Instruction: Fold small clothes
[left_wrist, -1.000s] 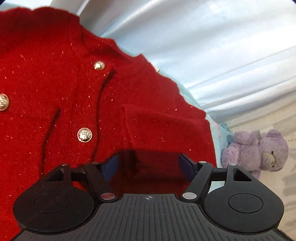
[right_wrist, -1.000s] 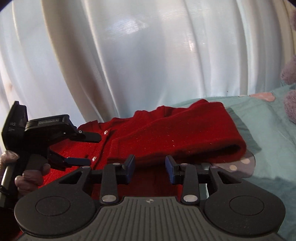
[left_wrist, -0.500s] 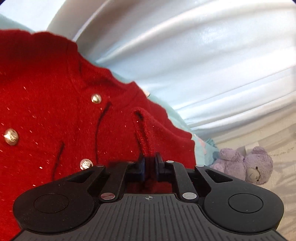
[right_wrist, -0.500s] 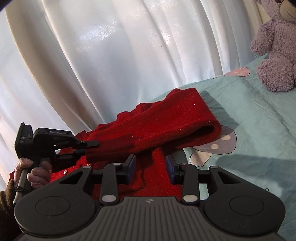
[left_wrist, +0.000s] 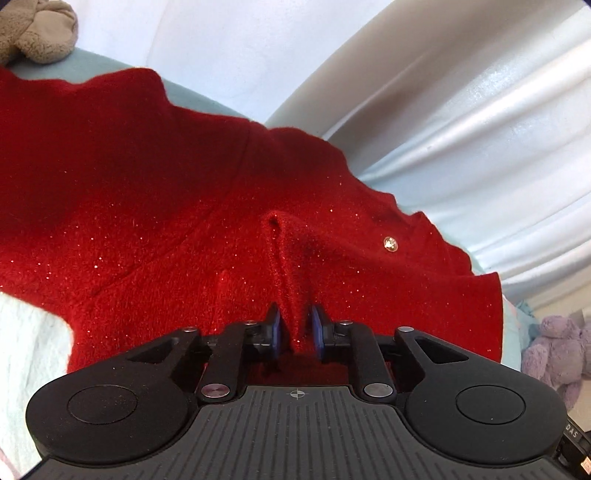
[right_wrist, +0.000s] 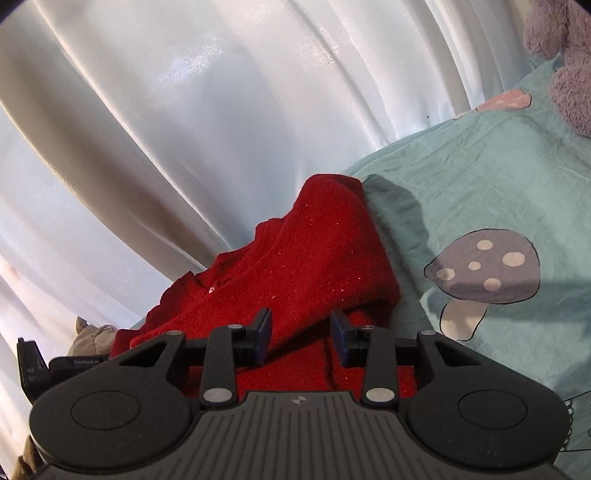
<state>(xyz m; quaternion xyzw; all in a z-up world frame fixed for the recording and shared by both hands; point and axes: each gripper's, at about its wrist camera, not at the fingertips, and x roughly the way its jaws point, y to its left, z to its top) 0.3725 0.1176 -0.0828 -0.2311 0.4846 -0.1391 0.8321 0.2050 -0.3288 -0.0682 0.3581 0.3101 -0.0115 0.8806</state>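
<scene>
While the left gripper pinches a ridge of the soft, limp red cardigan at lower centre, the right gripper gapes empty over its edge.

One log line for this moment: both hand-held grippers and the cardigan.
left hand-held gripper: shut on red cardigan fold, lifted | right hand-held gripper: open, over cardigan | surface: teal mushroom sheet

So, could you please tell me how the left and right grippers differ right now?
The left gripper is shut, pinching a ridge of the red cardigan; the right gripper is open and holds nothing. The left's fingers nearly meet; the right's fingers stand apart above the knit. Both are black with blue pads.
</scene>
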